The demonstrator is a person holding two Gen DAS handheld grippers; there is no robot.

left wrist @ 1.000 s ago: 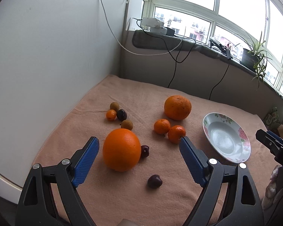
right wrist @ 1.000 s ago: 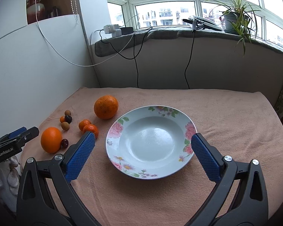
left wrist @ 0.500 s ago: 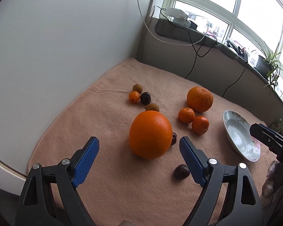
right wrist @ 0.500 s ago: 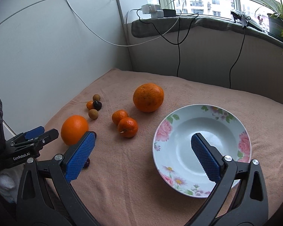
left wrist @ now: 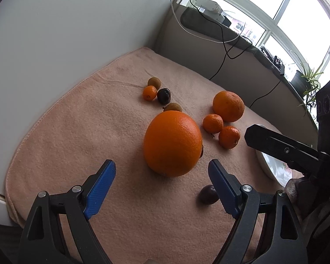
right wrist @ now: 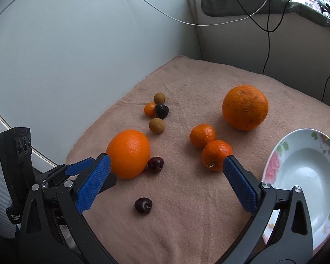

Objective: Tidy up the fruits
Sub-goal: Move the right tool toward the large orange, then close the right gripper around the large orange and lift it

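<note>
Fruit lies loose on a peach towel (left wrist: 81,136). A big smooth orange (left wrist: 172,143) sits just ahead of my open, empty left gripper (left wrist: 161,176); it also shows in the right wrist view (right wrist: 128,153). A rougher large orange (right wrist: 245,107), two mandarins (right wrist: 202,135) (right wrist: 216,155), dark cherries (right wrist: 155,164) (right wrist: 143,205) and a small cluster of longans, a kumquat and a dark cherry (right wrist: 161,110) lie around. My right gripper (right wrist: 165,176) is open and empty above the cherries. The floral plate (right wrist: 303,171) stands at the right.
A white wall (left wrist: 66,33) borders the towel on the left. A windowsill with a power strip (left wrist: 209,6), hanging cables and a potted plant (left wrist: 305,81) runs along the back. The towel's front edge drops off near my left gripper.
Both grippers have swung left and moved closer to the fruit. The big orange has grown larger ahead of my left gripper; the plate has slid to the right edge of the right view.
</note>
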